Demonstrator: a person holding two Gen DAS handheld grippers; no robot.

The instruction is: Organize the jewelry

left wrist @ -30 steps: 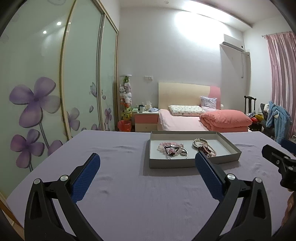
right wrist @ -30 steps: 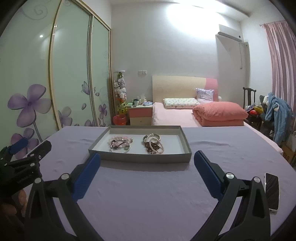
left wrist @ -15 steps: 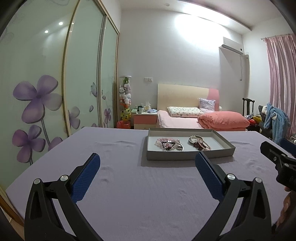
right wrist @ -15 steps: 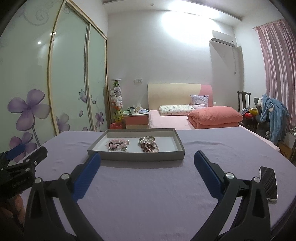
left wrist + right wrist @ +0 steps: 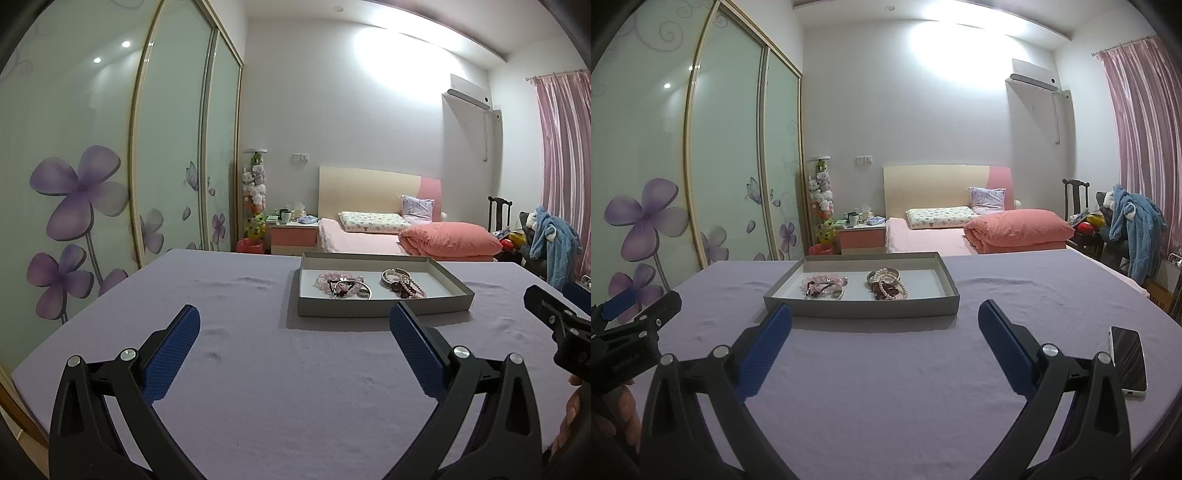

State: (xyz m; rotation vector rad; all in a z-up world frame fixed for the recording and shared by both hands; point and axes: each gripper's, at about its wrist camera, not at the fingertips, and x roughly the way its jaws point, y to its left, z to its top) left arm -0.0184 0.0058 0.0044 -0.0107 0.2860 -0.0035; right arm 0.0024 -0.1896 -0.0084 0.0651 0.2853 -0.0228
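A shallow grey tray (image 5: 376, 309) (image 5: 864, 309) rests on the purple tablecloth. Inside it lie two heaps of jewelry: pink beads with a silver bangle (image 5: 341, 286) (image 5: 823, 286) on the left, and pearl and dark red bracelets (image 5: 402, 286) (image 5: 888, 286) on the right. My left gripper (image 5: 295, 328) stands open near the table's front edge, well short of the tray. My right gripper (image 5: 884, 326) is open too, just in front of the tray, with nothing between its fingers. Each gripper shows at the edge of the other's view.
A dark phone (image 5: 1128, 363) lies on the cloth at the right. The purple-covered table (image 5: 240, 369) reaches left toward floral sliding wardrobe doors (image 5: 85, 199). Behind the table stands a bed with a pink quilt (image 5: 1015, 230), and a chair with blue clothes (image 5: 1134, 229).
Both views tilted up and drew back a little over the last second. The tray and jewelry have not moved, and both grippers stayed open.
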